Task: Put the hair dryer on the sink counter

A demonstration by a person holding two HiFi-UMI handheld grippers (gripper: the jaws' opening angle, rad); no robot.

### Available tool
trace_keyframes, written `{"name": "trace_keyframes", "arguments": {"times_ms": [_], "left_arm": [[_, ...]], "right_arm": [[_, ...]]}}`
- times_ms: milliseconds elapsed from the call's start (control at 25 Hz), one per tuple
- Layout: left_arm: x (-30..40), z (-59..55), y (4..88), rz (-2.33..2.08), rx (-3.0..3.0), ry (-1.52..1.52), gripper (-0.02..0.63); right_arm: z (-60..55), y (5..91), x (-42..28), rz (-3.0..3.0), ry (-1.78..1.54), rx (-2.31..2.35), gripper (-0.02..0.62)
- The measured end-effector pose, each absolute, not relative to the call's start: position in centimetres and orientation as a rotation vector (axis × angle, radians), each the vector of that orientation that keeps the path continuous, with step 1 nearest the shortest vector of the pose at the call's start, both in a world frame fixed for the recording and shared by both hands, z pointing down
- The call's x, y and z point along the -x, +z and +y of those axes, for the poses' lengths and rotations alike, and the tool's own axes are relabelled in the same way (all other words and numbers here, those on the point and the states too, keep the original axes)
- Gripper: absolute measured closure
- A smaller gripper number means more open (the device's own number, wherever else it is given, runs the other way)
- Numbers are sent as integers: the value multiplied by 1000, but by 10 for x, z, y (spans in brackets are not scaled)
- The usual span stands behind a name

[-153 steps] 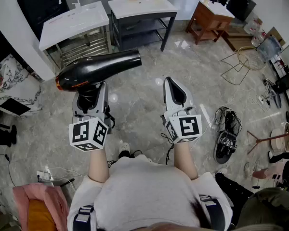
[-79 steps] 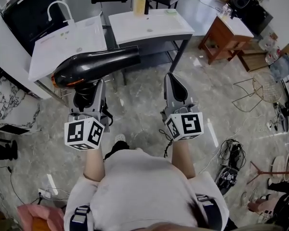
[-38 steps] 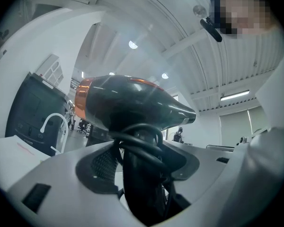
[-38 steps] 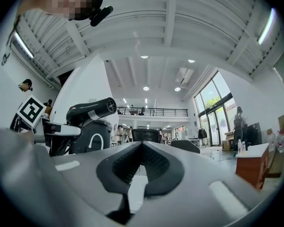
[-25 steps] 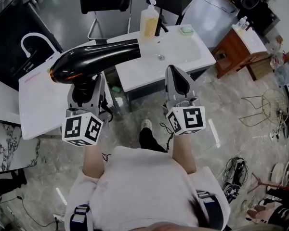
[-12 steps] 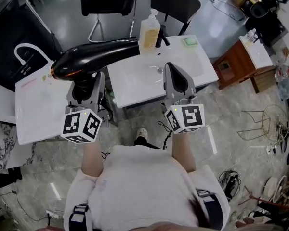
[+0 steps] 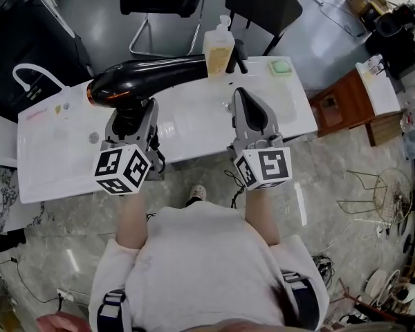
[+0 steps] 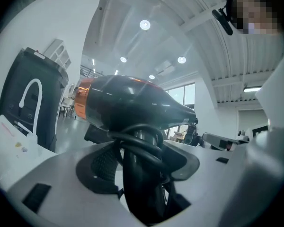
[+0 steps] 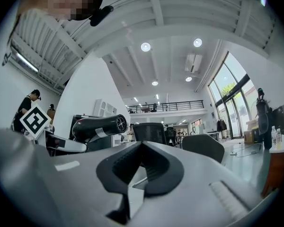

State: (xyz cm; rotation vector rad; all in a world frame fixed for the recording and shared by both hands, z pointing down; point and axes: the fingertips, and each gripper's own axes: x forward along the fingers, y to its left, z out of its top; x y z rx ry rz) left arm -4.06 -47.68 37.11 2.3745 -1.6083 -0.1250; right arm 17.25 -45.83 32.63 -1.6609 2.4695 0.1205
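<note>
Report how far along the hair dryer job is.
Done: the hair dryer is picked up and held above the sink counter. In hand: the left gripper is clamped on its handle, while the right gripper is shut and empty. Left: lower the dryer onto a bare part of the counter and release it.

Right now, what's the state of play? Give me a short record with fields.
held item: hair dryer, by its handle, cord wrapped round it
left hand-held gripper: shut on the handle
right hand-held gripper: shut, empty
sink counter: below both, hair dryer not yet set down
on counter: soap bottle
</note>
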Motion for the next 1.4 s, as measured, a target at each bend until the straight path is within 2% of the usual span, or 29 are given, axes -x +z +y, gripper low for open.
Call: {"name": "trace_keyframes", "arguments": {"times_ms": [760, 1400], "left_arm": [[15, -559, 509, -1543, -2062, 153, 336], [11, -606, 592, -1534, -1882, 326, 337]], "right_arm": [[-528, 375, -192, 2567, -23, 1599, 584], [-550, 403, -208, 2591, -105, 1637, 584]]}}
